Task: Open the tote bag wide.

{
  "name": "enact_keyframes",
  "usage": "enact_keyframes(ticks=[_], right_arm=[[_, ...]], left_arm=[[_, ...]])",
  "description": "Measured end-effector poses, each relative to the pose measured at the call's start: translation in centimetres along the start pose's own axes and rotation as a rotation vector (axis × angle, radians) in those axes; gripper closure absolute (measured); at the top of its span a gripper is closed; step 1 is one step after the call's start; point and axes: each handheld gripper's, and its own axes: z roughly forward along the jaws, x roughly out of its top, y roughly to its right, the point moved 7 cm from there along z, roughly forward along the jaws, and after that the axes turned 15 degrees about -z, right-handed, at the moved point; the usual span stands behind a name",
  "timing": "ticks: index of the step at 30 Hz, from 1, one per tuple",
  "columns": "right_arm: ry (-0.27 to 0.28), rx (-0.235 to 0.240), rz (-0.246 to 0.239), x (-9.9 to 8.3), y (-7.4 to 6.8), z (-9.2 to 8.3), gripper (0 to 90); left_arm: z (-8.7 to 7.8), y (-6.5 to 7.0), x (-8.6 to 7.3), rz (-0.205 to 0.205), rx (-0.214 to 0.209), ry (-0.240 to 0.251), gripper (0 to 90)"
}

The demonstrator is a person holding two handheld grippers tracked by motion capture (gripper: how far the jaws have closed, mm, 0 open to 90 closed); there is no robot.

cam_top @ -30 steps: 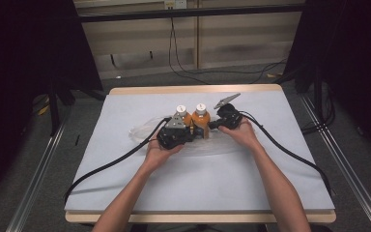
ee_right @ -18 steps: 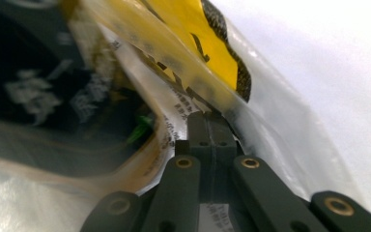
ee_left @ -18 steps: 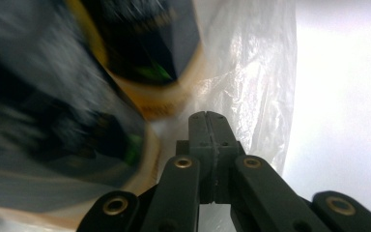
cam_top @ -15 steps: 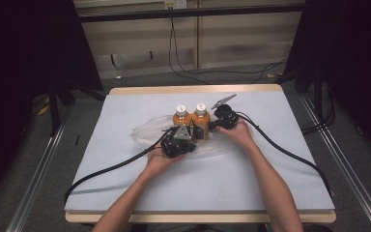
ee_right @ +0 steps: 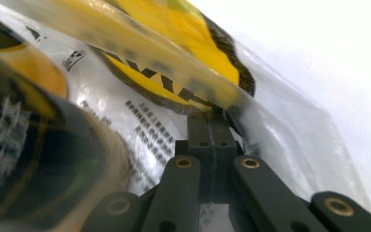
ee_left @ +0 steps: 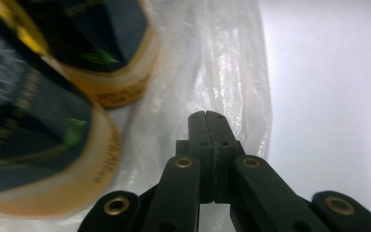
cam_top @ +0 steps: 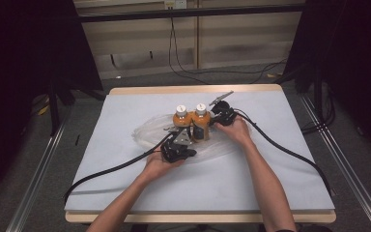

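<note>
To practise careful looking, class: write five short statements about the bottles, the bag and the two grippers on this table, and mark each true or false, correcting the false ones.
1. Two bottles stand upright side by side. True.
2. The bottles have black caps. False: the caps are white.
3. The bottles stand on a clear plastic bag spread on the table. True.
4. The left gripper has its jaws wide open around a bottle. False: its jaws are shut, with the bottles off to one side in the left gripper view.
5. The right gripper has its jaws shut at the printed plastic film. True; whether they pinch the film is unclear.
</note>
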Motion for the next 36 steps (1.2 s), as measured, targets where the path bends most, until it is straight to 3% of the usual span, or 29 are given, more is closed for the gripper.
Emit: enact_keyframes(ticks=[8, 11, 19, 20, 22, 25, 28, 29, 34, 36], right_arm=[[0.027, 0.020, 0.038, 1.0, 0.4, 1.1, 90.0], [0.011, 0.009, 0.026, 1.6, 0.4, 1.5, 90.0], [0.001, -0.049, 0.054, 2.9, 1.1, 2.8, 90.0], [-0.006, -0.054, 0.050, 3.0, 1.2, 2.9, 90.0], [-0.018, -0.077, 0.056, 3.2, 1.4, 3.0, 90.0], [0.014, -0.054, 0.080, 3.1, 1.7, 3.2, 90.0], [0.008, -0.055, 0.065, 3.2, 2.1, 3.2, 90.0], [0.005, -0.056, 0.084, 3.2, 2.3, 3.3, 90.0], [0.008, -0.081, 0.099, 3.3, 3.2, 3.5, 90.0], [-0.016, -0.099, 0.111, 3.2, 3.5, 3.4, 90.0]], left_arm=[[-0.4, 1.5, -0.7, 0.009, -0.042, -0.001, 90.0], [-0.4, 1.8, -0.8, 0.012, -0.062, -0.005, 90.0], [-1.1, 2.6, -1.5, 0.047, -0.079, -0.035, 90.0], [-1.0, 2.8, -1.5, 0.034, -0.094, -0.020, 90.0], [-1.2, 3.0, -1.7, 0.036, -0.097, -0.023, 90.0], [-1.3, 3.2, -1.9, 0.047, -0.105, -0.029, 90.0], [-1.4, 3.5, -2.0, 0.064, -0.104, -0.028, 90.0], [-1.4, 3.5, -2.0, 0.062, -0.106, -0.033, 90.0], [-1.7, 4.0, -2.3, 0.097, -0.095, -0.037, 90.0], [-1.8, 4.1, -2.4, 0.103, -0.097, -0.038, 90.0]])
